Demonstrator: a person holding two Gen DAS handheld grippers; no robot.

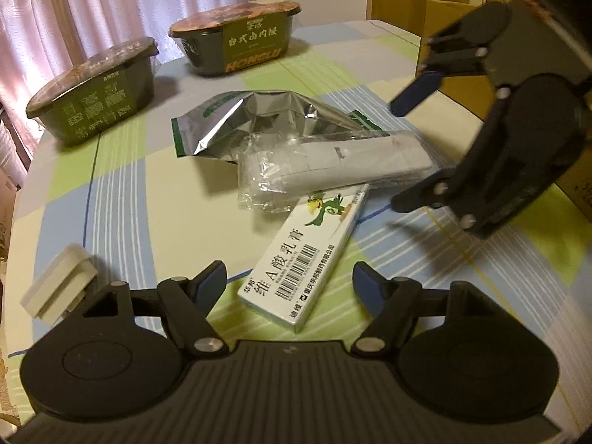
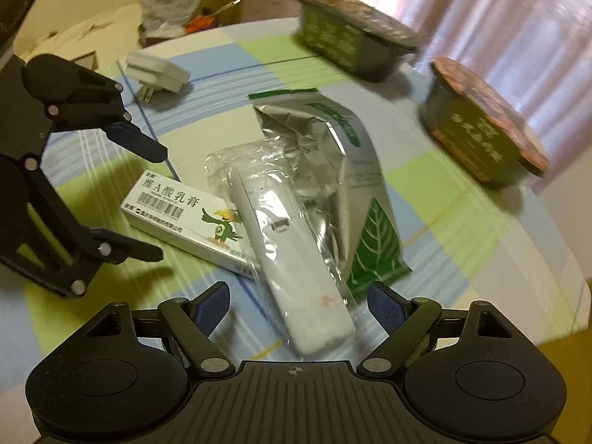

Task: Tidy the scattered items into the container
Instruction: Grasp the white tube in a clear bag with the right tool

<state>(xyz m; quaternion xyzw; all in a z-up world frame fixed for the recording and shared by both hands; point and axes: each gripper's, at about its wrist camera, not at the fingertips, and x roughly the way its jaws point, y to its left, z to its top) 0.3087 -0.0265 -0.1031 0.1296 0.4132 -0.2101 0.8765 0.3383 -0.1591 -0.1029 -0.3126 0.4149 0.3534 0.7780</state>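
A white plug adapter [image 1: 59, 283] lay on the checked surface [image 1: 122, 192] left of the left gripper [image 1: 288, 285], whose fingers gaped wide, empty, around the ointment box [image 1: 303, 259]. Beyond it lay the wrapped white item [image 1: 333, 164] and foil pouch [image 1: 259, 118]; the right gripper [image 1: 399, 148] hung equally wide and empty beside a cardboard box [image 1: 444, 18].

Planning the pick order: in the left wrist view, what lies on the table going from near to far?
White plug adapter → ointment box → plastic-wrapped white bar → foil pouch → nearer green meal bowl → farther meal bowl.
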